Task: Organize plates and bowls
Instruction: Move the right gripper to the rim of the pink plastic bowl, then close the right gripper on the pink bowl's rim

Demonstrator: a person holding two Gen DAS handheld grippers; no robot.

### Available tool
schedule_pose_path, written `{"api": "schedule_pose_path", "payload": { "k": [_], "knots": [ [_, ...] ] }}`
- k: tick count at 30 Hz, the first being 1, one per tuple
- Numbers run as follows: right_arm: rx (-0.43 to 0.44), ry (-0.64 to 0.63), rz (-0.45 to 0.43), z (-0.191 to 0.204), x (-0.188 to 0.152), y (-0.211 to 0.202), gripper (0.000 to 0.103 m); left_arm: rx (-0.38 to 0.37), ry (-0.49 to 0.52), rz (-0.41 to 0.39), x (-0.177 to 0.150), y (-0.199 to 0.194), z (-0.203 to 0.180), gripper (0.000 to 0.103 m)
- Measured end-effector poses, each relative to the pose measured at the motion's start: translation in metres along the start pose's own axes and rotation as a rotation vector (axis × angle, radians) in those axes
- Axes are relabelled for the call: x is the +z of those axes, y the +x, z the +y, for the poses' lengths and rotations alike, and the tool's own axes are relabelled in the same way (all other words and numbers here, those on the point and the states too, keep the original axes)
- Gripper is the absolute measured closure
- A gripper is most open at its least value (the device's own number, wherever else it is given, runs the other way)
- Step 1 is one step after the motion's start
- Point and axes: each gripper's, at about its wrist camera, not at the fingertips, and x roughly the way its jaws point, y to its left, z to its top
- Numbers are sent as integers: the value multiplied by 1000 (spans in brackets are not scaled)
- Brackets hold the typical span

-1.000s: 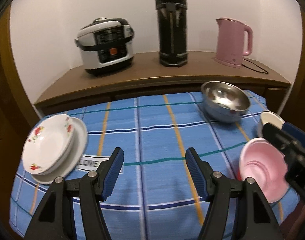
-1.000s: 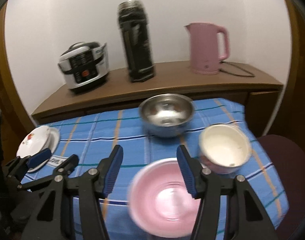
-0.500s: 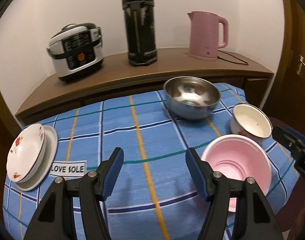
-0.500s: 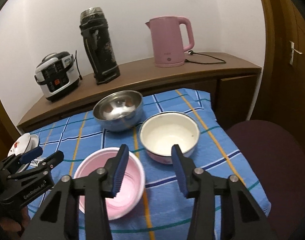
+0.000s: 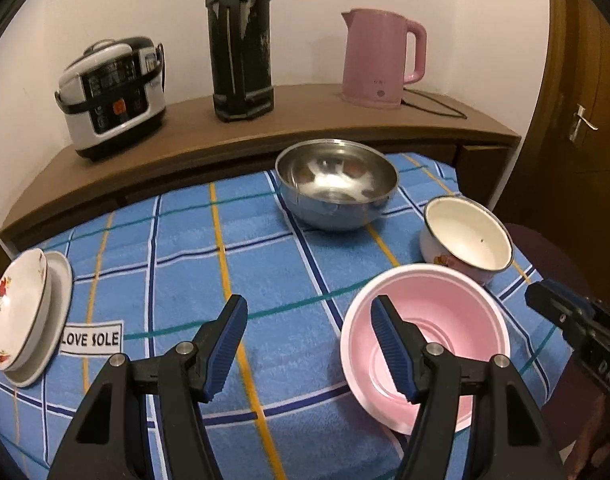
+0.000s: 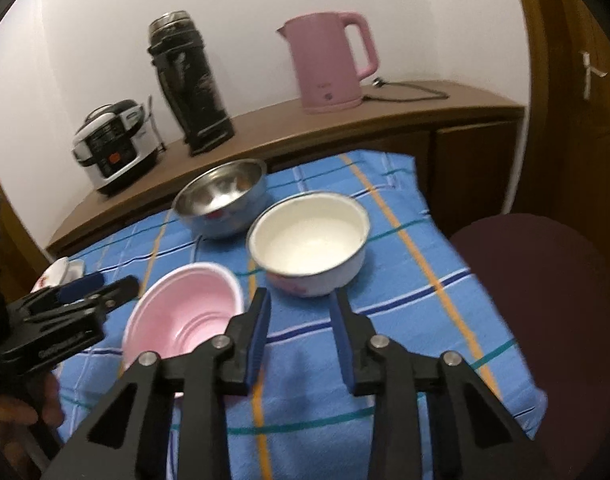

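A pink bowl (image 5: 437, 332) sits near the table's front right; it also shows in the right wrist view (image 6: 185, 312). A white enamel bowl (image 5: 467, 236) stands behind it, seen too in the right wrist view (image 6: 309, 240). A steel bowl (image 5: 337, 180) stands at the back, also in the right wrist view (image 6: 221, 196). A flowered white bowl on a white plate (image 5: 15, 312) sits at the left edge. My left gripper (image 5: 307, 344) is open and empty, its right finger over the pink bowl's near left rim. My right gripper (image 6: 299, 332) is open and empty, just in front of the white bowl.
A blue checked cloth (image 5: 177, 256) covers the table. Behind it a wooden sideboard (image 5: 305, 120) carries a rice cooker (image 5: 113, 96), a black thermos (image 5: 241, 40) and a pink kettle (image 5: 379, 60). A dark red chair (image 6: 545, 280) stands to the table's right.
Both grippers have swung to the right. The left one has come over the pink bowl's left rim; the right one has moved from the pink bowl to in front of the white bowl.
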Motion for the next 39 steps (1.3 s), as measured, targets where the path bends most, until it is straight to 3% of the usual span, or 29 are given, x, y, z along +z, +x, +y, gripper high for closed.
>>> {"api": "schedule_pose_path", "payload": {
  "k": [11, 15, 19, 21, 23, 27, 29, 32, 34, 39],
  "knots": [
    [57, -35, 51, 19, -5, 14, 70, -34, 1, 44, -4, 9, -5, 36],
    [57, -59, 75, 23, -8, 19, 72, -62, -1, 75, -7, 12, -8, 36],
    [65, -53, 103, 22, -11, 24, 83, -61, 19, 81, -10, 14, -13, 36],
    [73, -52, 110, 22, -11, 25, 86, -64, 20, 84, -11, 14, -15, 42],
    [81, -52, 119, 23, -12, 27, 87, -64, 18, 97, -12, 17, -15, 57],
    [75, -55, 129, 25, -15, 32, 89, -71, 12, 113, -16, 21, -16, 58],
    [80, -47, 138, 23, -16, 33, 91, -75, 18, 111, -16, 21, -17, 67],
    [84, -30, 147, 21, -16, 35, 94, -75, 17, 115, -17, 22, -18, 70],
    [88, -25, 147, 21, -16, 35, 94, -87, 6, 124, -18, 25, -17, 79],
    [93, -46, 133, 29, -12, 31, 96, -105, -3, 128, -18, 24, -16, 87]
  ]
}}
